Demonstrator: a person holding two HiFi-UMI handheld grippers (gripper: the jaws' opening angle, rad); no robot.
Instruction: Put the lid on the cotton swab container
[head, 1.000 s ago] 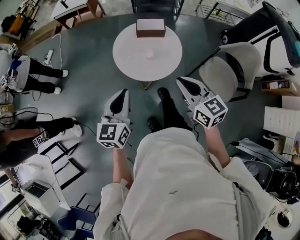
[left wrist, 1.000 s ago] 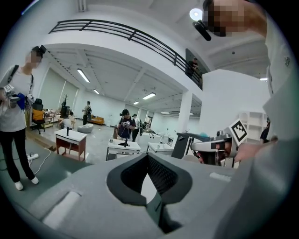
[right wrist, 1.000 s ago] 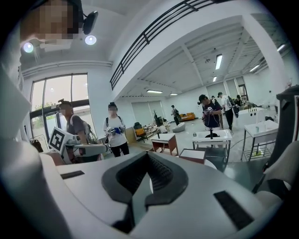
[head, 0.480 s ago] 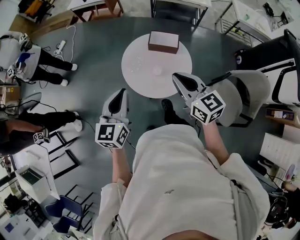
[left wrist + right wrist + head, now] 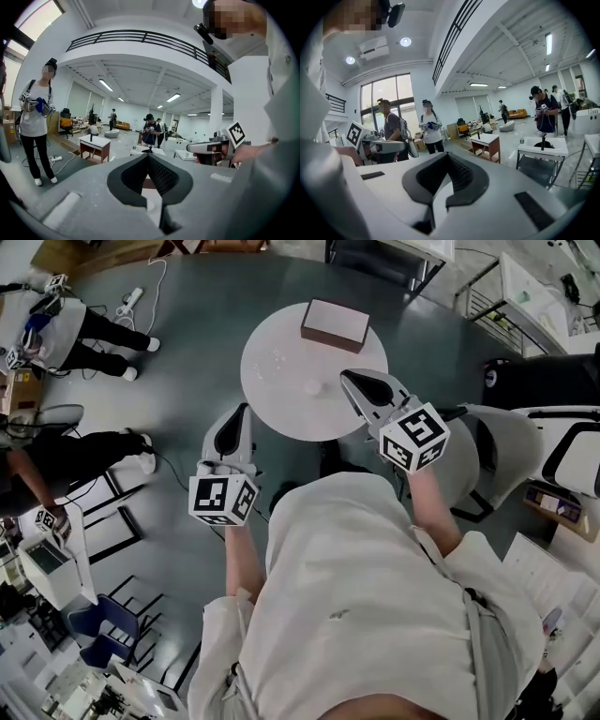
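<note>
A round white table (image 5: 281, 409) stands ahead of me. On it lie a small pale round object (image 5: 312, 387) near the middle and a faint clear glinting thing (image 5: 277, 357) to its left; I cannot tell which is the lid and which the cotton swab container. My left gripper (image 5: 242, 414) hangs off the table's left front edge, jaws together and empty (image 5: 148, 156). My right gripper (image 5: 352, 381) reaches over the table's right rim, close to the pale object, also shut with nothing in it (image 5: 448, 155). Each gripper shows in the other's view.
A brown and white box (image 5: 335, 324) sits at the table's far side. A white chair (image 5: 478, 442) stands to the right, just beyond my right arm. People (image 5: 70, 334) stand at the left, with a power strip and cable (image 5: 141, 296) on the dark floor. Desks lie farther back.
Both grippers have travelled toward the table, and the view has swung so the table sits closer. The right gripper's tip now overlaps the table's rim. Both stayed shut.
</note>
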